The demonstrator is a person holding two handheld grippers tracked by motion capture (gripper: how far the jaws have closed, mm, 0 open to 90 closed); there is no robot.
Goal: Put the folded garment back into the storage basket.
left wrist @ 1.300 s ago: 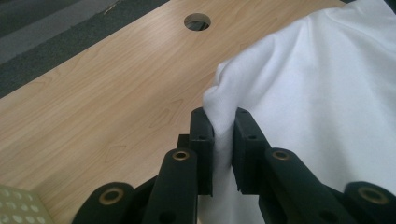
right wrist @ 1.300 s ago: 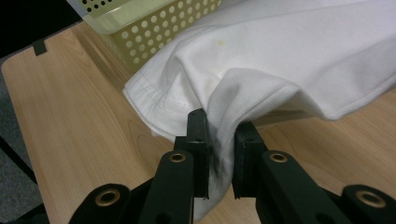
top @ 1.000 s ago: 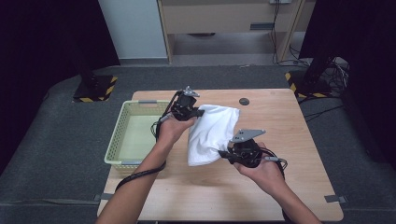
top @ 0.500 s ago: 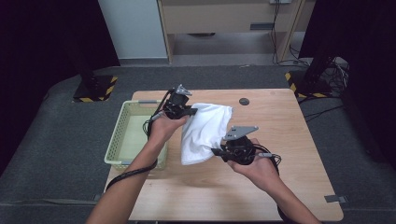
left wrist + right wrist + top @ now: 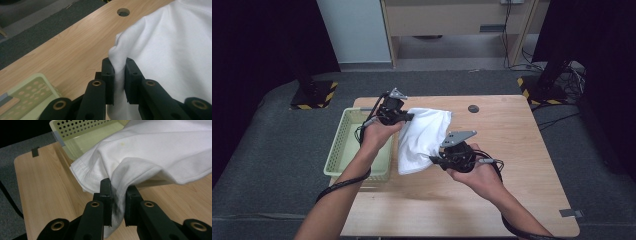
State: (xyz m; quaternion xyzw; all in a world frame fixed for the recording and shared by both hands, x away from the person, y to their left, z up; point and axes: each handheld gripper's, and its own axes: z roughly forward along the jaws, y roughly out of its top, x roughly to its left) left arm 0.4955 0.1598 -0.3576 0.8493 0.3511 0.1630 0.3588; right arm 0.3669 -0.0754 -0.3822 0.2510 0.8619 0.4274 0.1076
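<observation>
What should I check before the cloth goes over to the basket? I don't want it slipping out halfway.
1. Left gripper pinches the white cloth: ok, fabric sits between its jaws.
2. Right gripper pinches the cloth: ok, a fold is clamped.
3. Cloth lifted off the table: cannot tell, its lower edge may touch the wood.
4. Basket free of other things: ok for the part in view; the left hand covers some of it.
5. Cloth stretched flat between the grippers: not ok, it sags and wrinkles.
</observation>
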